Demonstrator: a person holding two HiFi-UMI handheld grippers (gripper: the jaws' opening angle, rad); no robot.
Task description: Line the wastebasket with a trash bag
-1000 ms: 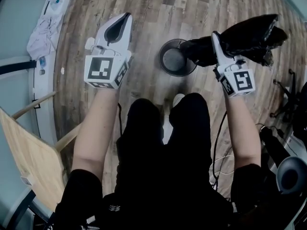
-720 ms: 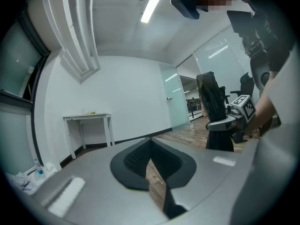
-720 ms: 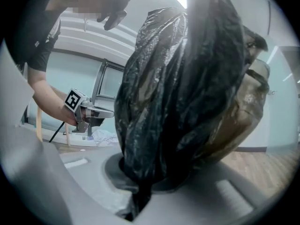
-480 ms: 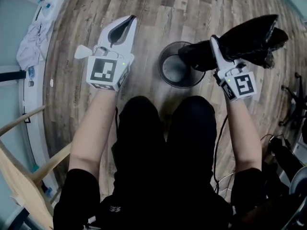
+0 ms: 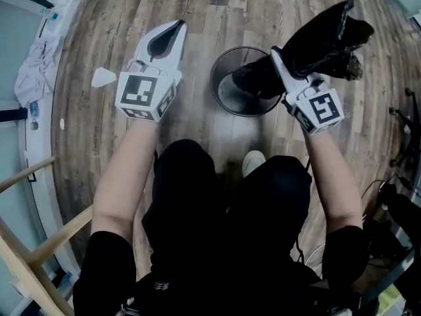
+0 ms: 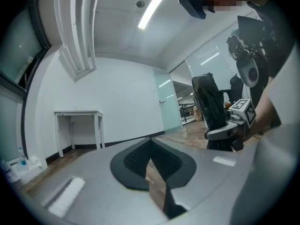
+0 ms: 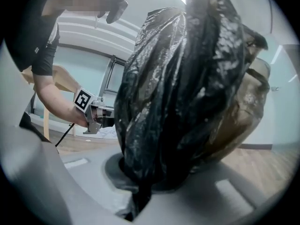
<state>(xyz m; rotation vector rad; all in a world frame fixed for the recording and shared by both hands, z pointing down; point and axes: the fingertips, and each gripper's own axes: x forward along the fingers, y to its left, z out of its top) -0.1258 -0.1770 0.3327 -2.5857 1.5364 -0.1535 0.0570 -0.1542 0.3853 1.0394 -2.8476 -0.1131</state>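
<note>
A round dark mesh wastebasket stands on the wood floor in front of the person's knees. My right gripper is shut on a crumpled black trash bag. It holds the bag level over the basket's right rim, and one end droops into the opening. In the right gripper view the bag fills the frame, pinched between the jaws of the right gripper. My left gripper hovers left of the basket, shut and holding nothing. Its closed pads show in the left gripper view.
A small white scrap lies on the floor left of the left gripper. White cloth sits by the wall at far left and a wooden frame at lower left. A white table stands against the far wall. Cables lie at right.
Both grippers have sunk toward the floor. The bag has come down with the right gripper, and its drooping end now reaches into the basket's opening.
</note>
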